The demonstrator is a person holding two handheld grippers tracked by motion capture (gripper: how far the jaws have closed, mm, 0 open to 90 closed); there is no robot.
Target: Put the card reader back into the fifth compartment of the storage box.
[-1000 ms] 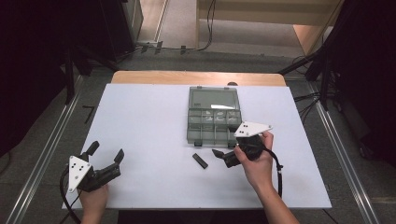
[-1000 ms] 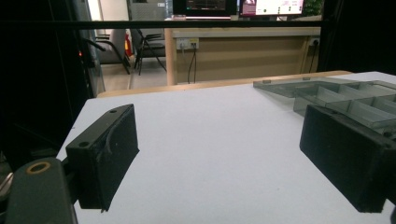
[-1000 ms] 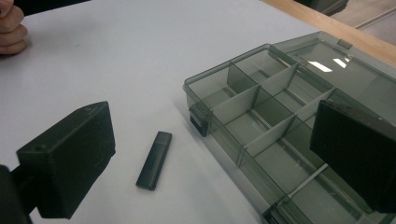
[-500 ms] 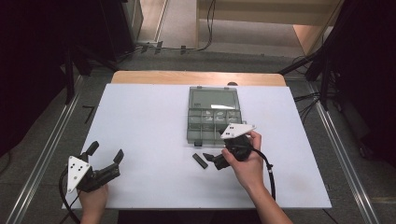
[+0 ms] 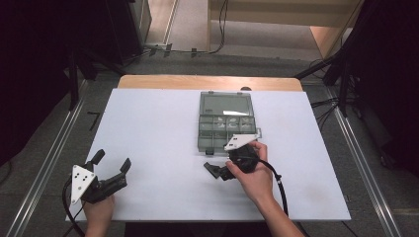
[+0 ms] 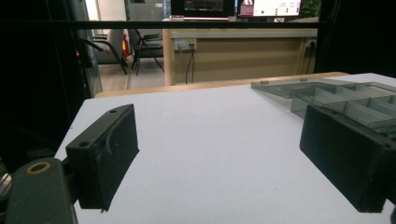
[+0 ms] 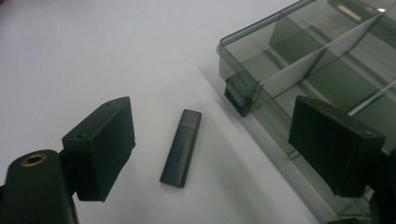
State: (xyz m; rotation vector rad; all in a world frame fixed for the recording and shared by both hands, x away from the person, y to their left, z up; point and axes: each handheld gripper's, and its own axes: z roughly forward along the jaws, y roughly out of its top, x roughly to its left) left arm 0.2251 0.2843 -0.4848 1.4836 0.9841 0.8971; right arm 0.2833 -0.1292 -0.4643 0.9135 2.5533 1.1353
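A small dark flat stick [image 7: 181,147] lies on the white table [image 5: 158,128], just off the front left corner of a smoky clear compartment box [image 7: 254,32]. My right gripper [image 7: 217,135] is open, low over the table, and the stick lies between its jaws with neither one touching it. In the high view the right gripper [image 5: 217,171] sits in front of the box [image 5: 203,143], whose lid [image 5: 226,104] lies open at the back. My left gripper [image 5: 112,161] rests open near the front left corner with nothing between its jaws [image 6: 219,128].
The box [image 6: 345,100] has several compartments holding small pale parts. A black latch [image 7: 240,91] sticks out from its front wall near the stick. A cable [image 5: 279,182] trails from the right gripper. Dark floor and metal rails flank the table.
The right gripper has moved left and toward the table's front, from beside the box to over the stick. The left gripper has stayed put.
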